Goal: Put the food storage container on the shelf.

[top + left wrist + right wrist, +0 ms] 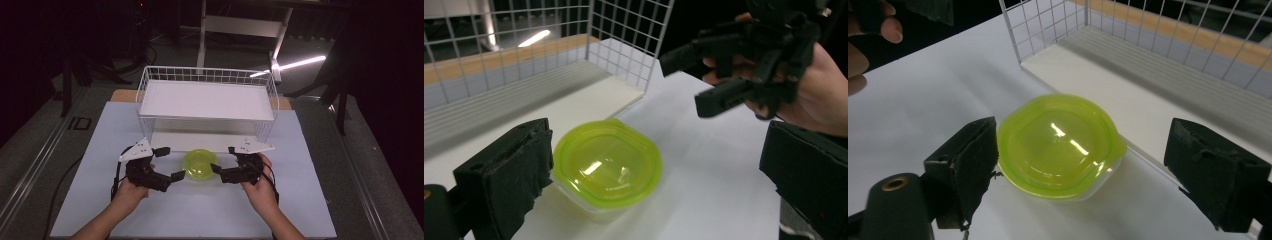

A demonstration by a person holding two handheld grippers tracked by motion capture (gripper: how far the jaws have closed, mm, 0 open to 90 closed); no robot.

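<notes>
At the left of the high view, the person's left hand (pixel 131 192) holds the left gripper (pixel 167 162) low over the white worktop (pixel 100 150), its jaws spread wide and turned inward toward the middle. The spread looks meant to take in the full width of the container between them. In the left gripper view one black jaw sits just beside the container's rim; whether it touches cannot be told.

In the middle stands the container (pixel 200 165), a small round tub of clear plastic with a glossy, translucent lime-green lid (pixel 606 162) that domes slightly and has a raised rim. It rests on the worktop right at the front edge of the white bottom shelf of the wire rack (pixel 207 75), probably placed there as the thing to be handled. The rack is a white-coated grid basket on two levels, with a flat white board (pixel 205 100) on top and an open front, which would let something slide in.

At the right, the right hand (pixel 260 187) holds the right gripper (pixel 222 160) mirror-fashion, jaws likewise apart and empty, flanking the container from the other side. Its pads (pixel 1218 170) look like matte, rough black foam, suited to gripping smooth plastic. Both grippers carry a grey three-cornered plate, and neither pinches anything yet.
</notes>
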